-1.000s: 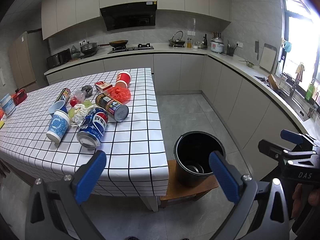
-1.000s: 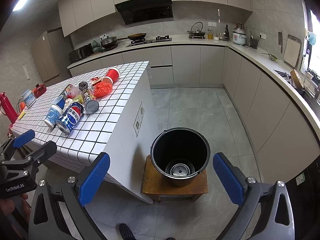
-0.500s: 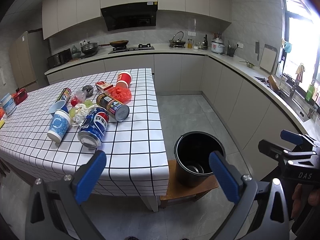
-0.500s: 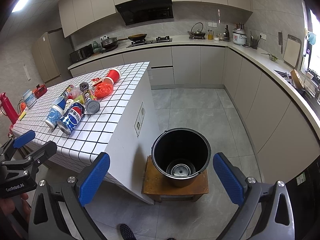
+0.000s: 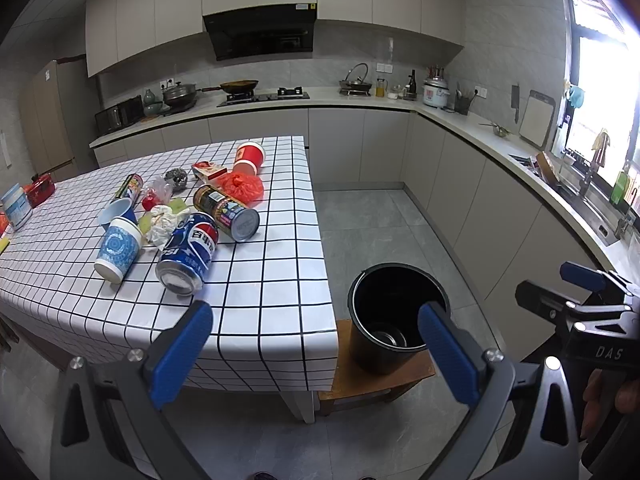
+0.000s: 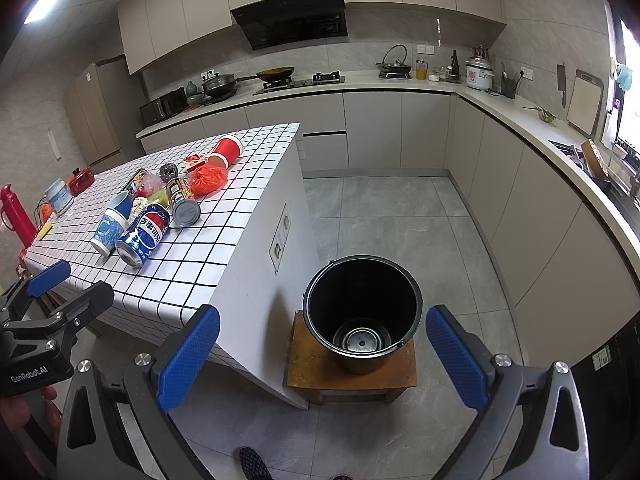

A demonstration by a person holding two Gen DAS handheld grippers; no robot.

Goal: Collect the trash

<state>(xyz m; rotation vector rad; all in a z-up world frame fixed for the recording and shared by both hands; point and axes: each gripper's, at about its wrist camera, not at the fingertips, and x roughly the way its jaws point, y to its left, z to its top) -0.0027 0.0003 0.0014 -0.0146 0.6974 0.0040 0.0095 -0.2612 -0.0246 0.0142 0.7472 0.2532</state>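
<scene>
Trash lies on the checked table point(image 5: 260, 280): a blue Pepsi can point(image 5: 188, 252) on its side, a dark can point(image 5: 226, 212), a blue-white paper cup point(image 5: 118, 248), crumpled white paper point(image 5: 162, 226), a red bag point(image 5: 244, 188) and a red cup point(image 5: 249, 157). A black bucket point(image 5: 396, 316) stands on a low wooden stool point(image 5: 376, 376) right of the table; it also shows in the right wrist view point(image 6: 362, 312). My left gripper point(image 5: 316, 356) is open and empty, short of the table's near edge. My right gripper point(image 6: 322, 356) is open and empty, held above the floor before the bucket.
Kitchen counters point(image 5: 500, 140) run along the back and right walls, with a sink point(image 5: 592, 208) by the window. Grey tiled floor point(image 6: 400, 208) lies between table and cabinets. A red bottle point(image 6: 16, 216) and a white tub point(image 6: 60, 196) stand at the table's far left.
The left wrist view has crept slightly closer to the table. Both grippers stay open; nothing on the table has moved.
</scene>
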